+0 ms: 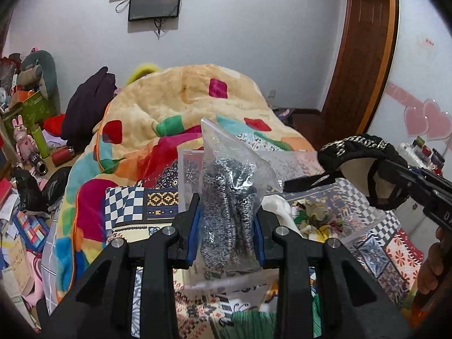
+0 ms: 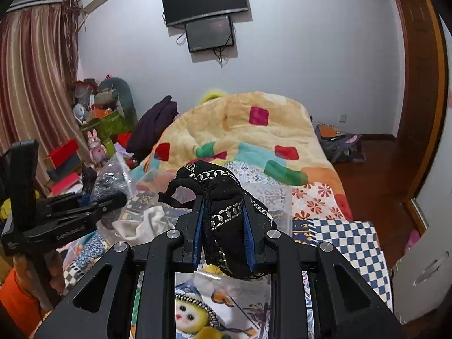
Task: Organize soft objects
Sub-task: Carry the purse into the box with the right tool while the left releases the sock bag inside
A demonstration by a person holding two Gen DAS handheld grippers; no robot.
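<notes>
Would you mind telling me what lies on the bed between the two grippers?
In the left wrist view, a white cloth lies between the left gripper and right gripper, beside dried flowers.

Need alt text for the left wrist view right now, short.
The left gripper pinches a clear plastic bag of black-and-white speckled fabric above a patterned bed. At right, the right gripper holds a black garment; a colourful blanket lies behind.
</notes>
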